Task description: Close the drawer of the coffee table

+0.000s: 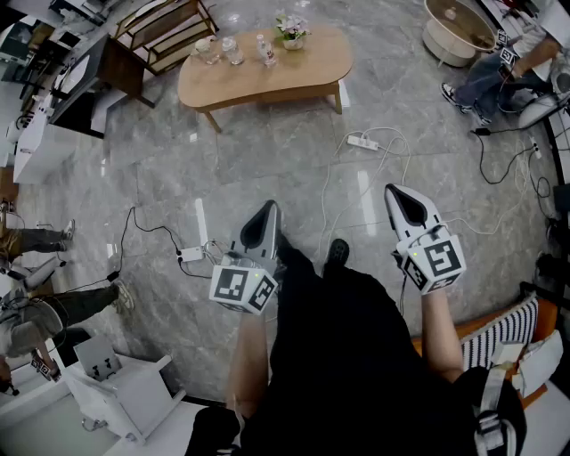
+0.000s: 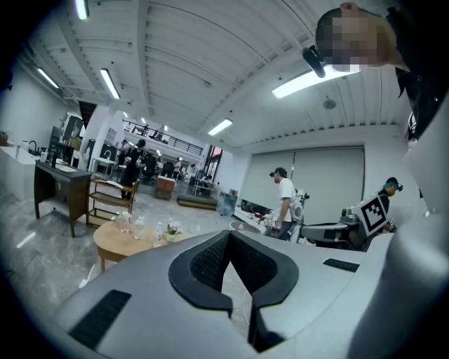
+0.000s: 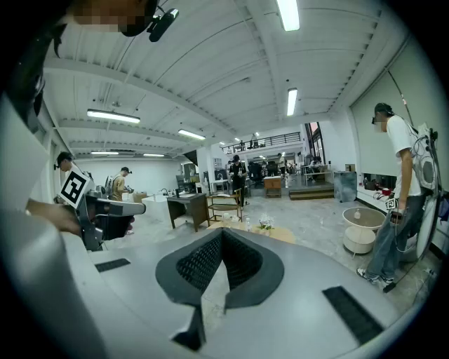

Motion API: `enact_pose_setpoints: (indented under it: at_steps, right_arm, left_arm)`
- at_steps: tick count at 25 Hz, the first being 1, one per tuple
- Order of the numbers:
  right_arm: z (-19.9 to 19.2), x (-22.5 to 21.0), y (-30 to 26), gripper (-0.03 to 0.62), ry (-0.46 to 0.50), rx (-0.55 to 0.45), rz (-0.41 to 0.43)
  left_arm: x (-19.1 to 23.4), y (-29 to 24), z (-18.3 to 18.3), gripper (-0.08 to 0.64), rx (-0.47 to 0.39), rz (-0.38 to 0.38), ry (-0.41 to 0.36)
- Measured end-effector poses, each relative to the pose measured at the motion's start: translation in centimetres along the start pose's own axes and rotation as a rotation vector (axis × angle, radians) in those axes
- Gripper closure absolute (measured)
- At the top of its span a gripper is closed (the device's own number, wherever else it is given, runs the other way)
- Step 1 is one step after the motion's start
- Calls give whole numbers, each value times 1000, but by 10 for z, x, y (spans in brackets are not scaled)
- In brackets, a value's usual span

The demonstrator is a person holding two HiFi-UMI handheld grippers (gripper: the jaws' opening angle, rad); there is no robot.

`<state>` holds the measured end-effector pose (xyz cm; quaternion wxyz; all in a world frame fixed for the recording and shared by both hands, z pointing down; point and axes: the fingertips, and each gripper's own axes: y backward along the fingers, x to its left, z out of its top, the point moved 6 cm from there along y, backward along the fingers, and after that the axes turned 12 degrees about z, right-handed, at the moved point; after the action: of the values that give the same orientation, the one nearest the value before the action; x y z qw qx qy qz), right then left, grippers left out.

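Note:
The wooden coffee table [image 1: 303,62] stands far ahead on the marble floor, carrying glasses, bottles and a small flower pot [image 1: 292,32]. No drawer can be made out on it from here. My left gripper [image 1: 267,207] and right gripper [image 1: 392,190] are held close to the person's body, well short of the table, both shut with nothing between their jaws. In the left gripper view the table [image 2: 116,242] shows small beyond the closed left gripper [image 2: 228,235]. The right gripper view has the table [image 3: 280,235] just past the closed right gripper [image 3: 221,233].
A power strip [image 1: 362,141] with white cables lies on the floor between me and the table. A wooden shelf [image 1: 165,31] and a dark desk [image 1: 98,76] stand at the back left, a round white table [image 1: 459,27] at the back right. People stand or sit around the room's edges.

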<state>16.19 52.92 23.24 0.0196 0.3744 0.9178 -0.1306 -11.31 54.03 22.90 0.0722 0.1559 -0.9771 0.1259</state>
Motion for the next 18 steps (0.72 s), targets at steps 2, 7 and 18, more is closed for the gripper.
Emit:
enact_pose_setpoints:
  at_steps: [2, 7, 18]
  right_arm:
    - [0, 0, 1, 581, 4, -3, -5]
    - [4, 1, 7, 581, 10, -9, -12]
    - [1, -11, 8, 581, -84, -67, -18]
  left_arm:
    - [2, 0, -1, 546, -1, 1, 2]
    - [-2, 0, 1, 546, 10, 0, -11]
    - [-6, -1, 2, 546, 31, 10, -31]
